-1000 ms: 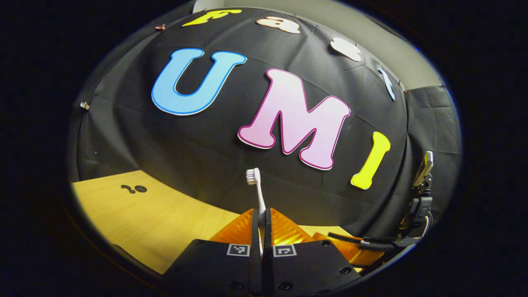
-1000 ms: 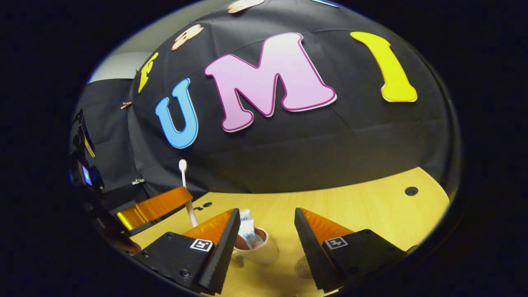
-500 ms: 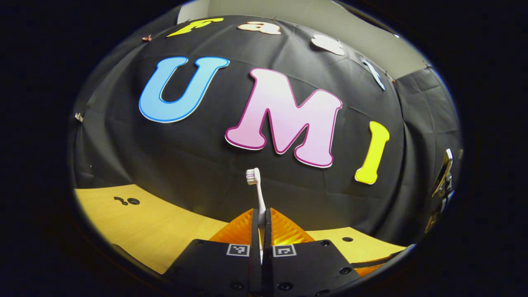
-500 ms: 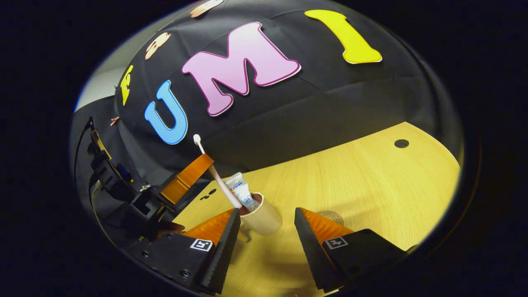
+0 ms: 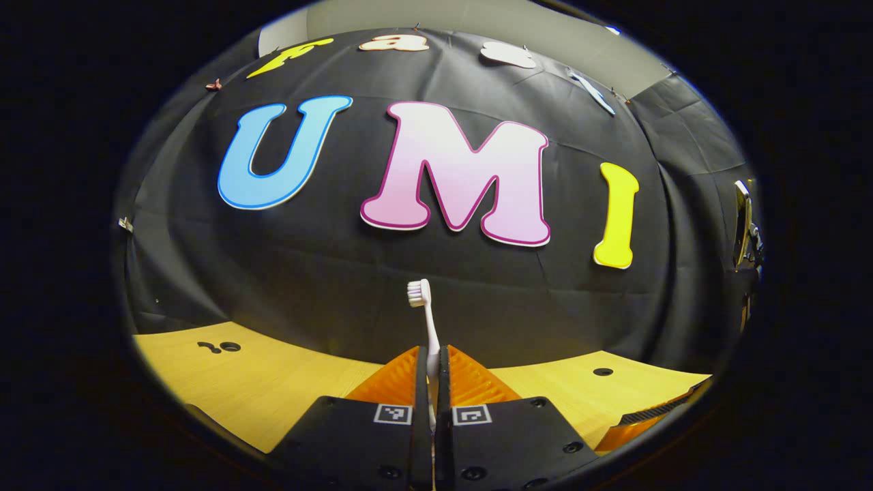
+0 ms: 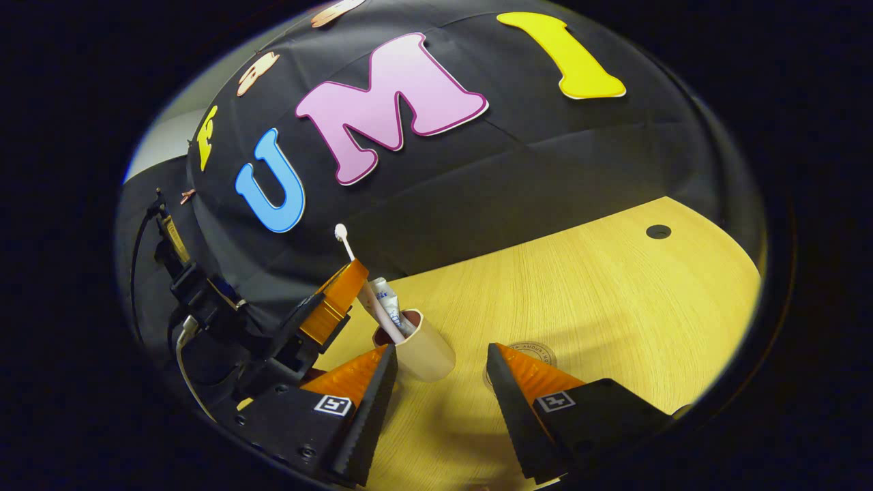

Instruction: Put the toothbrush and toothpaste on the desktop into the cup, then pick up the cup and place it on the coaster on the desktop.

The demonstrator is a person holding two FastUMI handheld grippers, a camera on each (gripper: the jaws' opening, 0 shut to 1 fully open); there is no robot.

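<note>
Left gripper view: my left gripper is clamped on the toothbrush, both fingers pressed flat against its white handle. The brush stands up out of the fingers, its bristled head topmost against the black cloth wall. Below it lies the wooden desktop, with a small round hole in the board off to the right of the brush.

In the right gripper view I see the same grip from the side — the left gripper sits just beside the cup, on its left, and slants the toothbrush so that the lower end of the handle is inside the cup's mouth while the head points up and away from the cup. The toothpaste is in the cup already, standing on end and leaning against the rim next to the brush handle. The cup itself is upright on the desktop.

My right gripper has its fingers wide apart and holds nothing; the cup is just beyond the tip of the left finger, not touched by either one. The coaster lies flat on the desktop just to the right of the cup, partly covered by my right finger.
</note>
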